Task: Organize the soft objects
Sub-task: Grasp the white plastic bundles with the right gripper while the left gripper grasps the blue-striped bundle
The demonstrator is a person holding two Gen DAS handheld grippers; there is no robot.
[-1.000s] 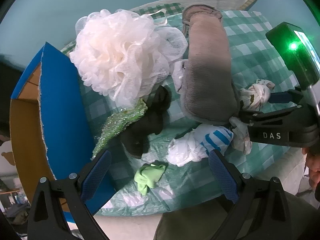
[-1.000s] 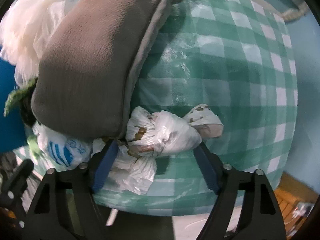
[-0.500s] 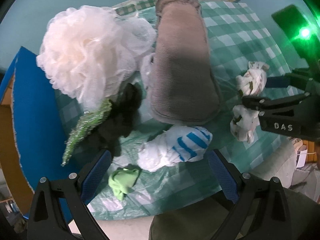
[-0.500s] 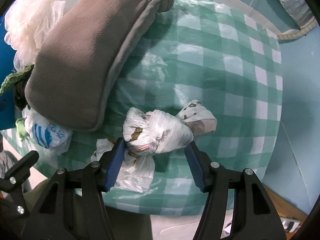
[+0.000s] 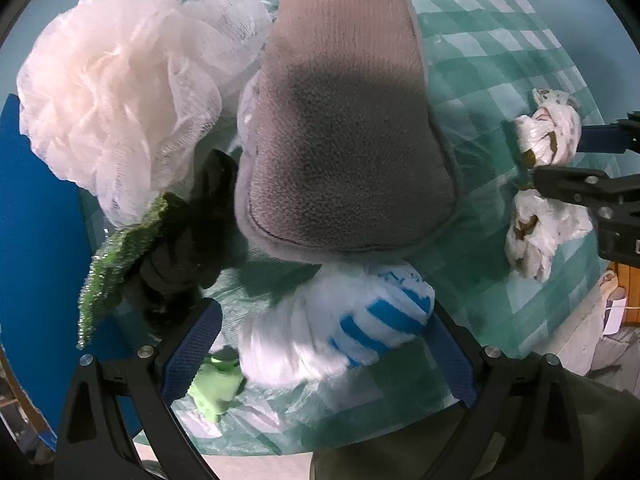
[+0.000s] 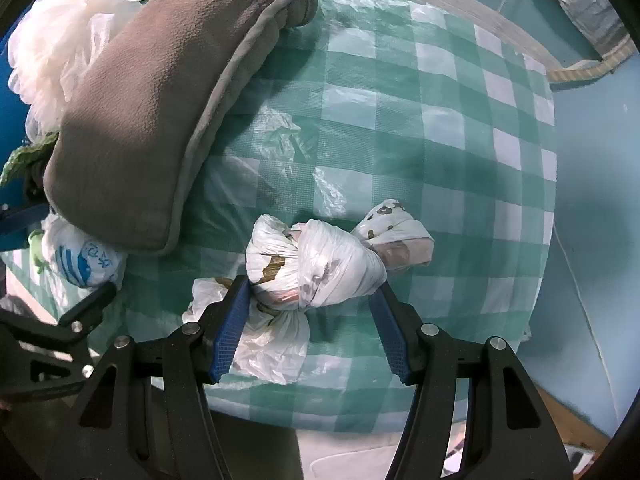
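A: Where's the knotted white plastic bag with brown print (image 6: 316, 268)?

B: On the green-and-white checked cloth over the worktop (image 6: 440, 128), near the front edge. The right claw (image 6: 310, 332) brackets it, its blue pads against both sides of the knot. I'd call that grasping the bag, with the loose tail hanging below the pads so the knot gives a firm bulge to hold.

A: And the other one?

B: The left claw (image 5: 320, 356) is spread wide around the crumpled white bag with blue stripes (image 5: 340, 320), pads apart from it on either side, so released. It looks lined up to close on that bag.

A: Why is that bag awkward?

B: It lies tucked just under the front edge of the long grey plush cushion (image 5: 344, 132), so closing could snag the plush too.

A: What else crowds it?

B: A small lime-green cloth scrap (image 5: 216, 388) beside the left pad, a dark fabric lump (image 5: 188, 248) with a glittery green piece (image 5: 116, 264), and the pale pink mesh bath pouf (image 5: 120, 92) behind. A blue-faced board (image 5: 36, 240) borders the left.
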